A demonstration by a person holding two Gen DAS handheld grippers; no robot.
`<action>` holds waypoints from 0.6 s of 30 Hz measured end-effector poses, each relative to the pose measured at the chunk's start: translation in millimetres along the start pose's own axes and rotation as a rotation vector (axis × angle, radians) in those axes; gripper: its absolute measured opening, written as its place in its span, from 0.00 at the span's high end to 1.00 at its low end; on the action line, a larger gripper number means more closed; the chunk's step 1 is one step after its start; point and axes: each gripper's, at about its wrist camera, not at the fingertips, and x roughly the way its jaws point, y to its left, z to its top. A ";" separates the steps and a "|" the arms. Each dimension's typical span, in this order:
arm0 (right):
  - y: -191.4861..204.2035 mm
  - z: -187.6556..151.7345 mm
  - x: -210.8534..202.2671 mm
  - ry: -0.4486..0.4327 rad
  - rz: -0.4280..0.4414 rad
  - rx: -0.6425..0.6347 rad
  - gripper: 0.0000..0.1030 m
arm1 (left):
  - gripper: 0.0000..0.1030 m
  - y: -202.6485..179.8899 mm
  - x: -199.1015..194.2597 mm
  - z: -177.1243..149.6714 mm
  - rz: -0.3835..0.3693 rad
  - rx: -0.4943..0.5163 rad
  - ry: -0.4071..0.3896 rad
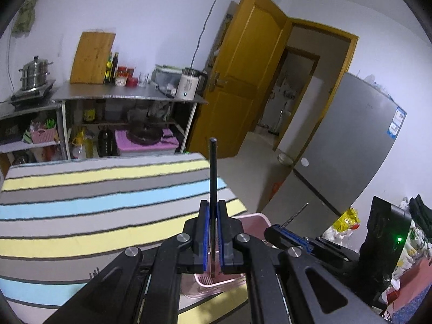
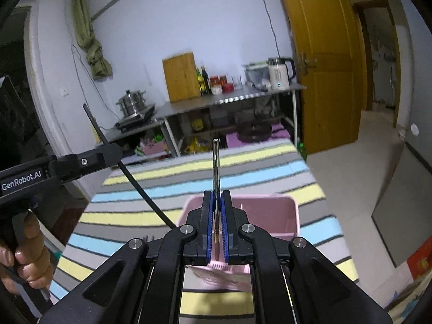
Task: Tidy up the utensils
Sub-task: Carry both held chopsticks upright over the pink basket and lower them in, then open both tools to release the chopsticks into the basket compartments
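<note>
Two black hand-held grippers with blue ribbed pads hover over a table covered in a soft cloth (image 1: 81, 202) striped grey, yellow, pale blue and white. The left gripper (image 1: 213, 210) is clamped tight on a slim, matte black utensil handle (image 1: 213, 167), a straight rod that rises from between the pads and ends in a squared tip; in the right wrist view the same black handle (image 2: 140, 189) curves down past the gripper toward the table. The right gripper (image 2: 216, 202) is likewise closed hard on a thin, shiny metal utensil handle (image 2: 215, 162) with a rounded end and fine rings along its shaft, standing nearly upright between the pads.

A pink plastic basket (image 2: 286, 210), rectangular with rounded corners and a slotted base, sits on the striped cloth directly below and just beyond the right gripper's pads; from the left wrist view the pink basket (image 1: 256, 218) lies under and to the right of the left gripper. A person's hand (image 2: 29, 256) grips the left tool's handle.

Behind the table stand a steel shelf (image 1: 129, 95) bearing a wooden cutting board (image 1: 91, 59), a white kettle (image 1: 187, 83) and a steel pot (image 1: 35, 73), beside a yellow wooden door (image 1: 248, 67).
</note>
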 end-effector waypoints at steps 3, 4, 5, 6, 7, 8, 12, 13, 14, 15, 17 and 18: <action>-5.1 -9.6 13.7 0.039 -0.001 0.007 0.94 | 0.95 5.6 21.0 -6.5 0.006 -0.005 0.040; -6.8 -12.7 17.9 0.052 0.000 0.010 0.94 | 0.95 7.7 27.2 -9.9 0.009 -0.005 0.053; -9.0 -15.1 22.2 0.065 0.001 0.013 0.94 | 0.95 9.8 33.1 -13.1 0.010 -0.007 0.065; -10.3 -17.8 24.5 0.075 0.001 0.014 0.94 | 0.95 11.0 37.9 -16.1 0.010 -0.009 0.074; -11.4 -20.0 27.6 0.086 0.001 0.016 0.94 | 0.95 13.1 43.0 -18.9 0.011 -0.010 0.084; -13.2 -21.2 30.6 0.093 0.002 0.017 0.94 | 0.95 15.2 45.6 -19.4 0.012 -0.010 0.089; -17.2 -25.3 39.2 0.119 0.003 0.028 0.94 | 0.95 19.4 53.1 -23.9 0.006 -0.012 0.103; -17.4 -24.8 40.7 0.123 0.004 0.030 0.94 | 0.95 20.2 53.6 -25.1 0.010 -0.010 0.100; -18.1 -25.1 40.9 0.127 0.002 0.031 0.94 | 0.95 19.9 52.2 -24.7 0.014 -0.007 0.097; -18.6 -25.5 40.5 0.127 -0.001 0.032 0.93 | 0.95 20.6 51.6 -25.2 0.019 -0.004 0.093; -17.2 -25.0 39.2 0.122 -0.008 0.033 0.88 | 0.94 19.1 48.6 -25.5 0.021 -0.004 0.086; -17.3 -25.1 37.6 0.118 -0.007 0.036 0.85 | 0.92 20.4 46.3 -26.3 0.022 -0.006 0.079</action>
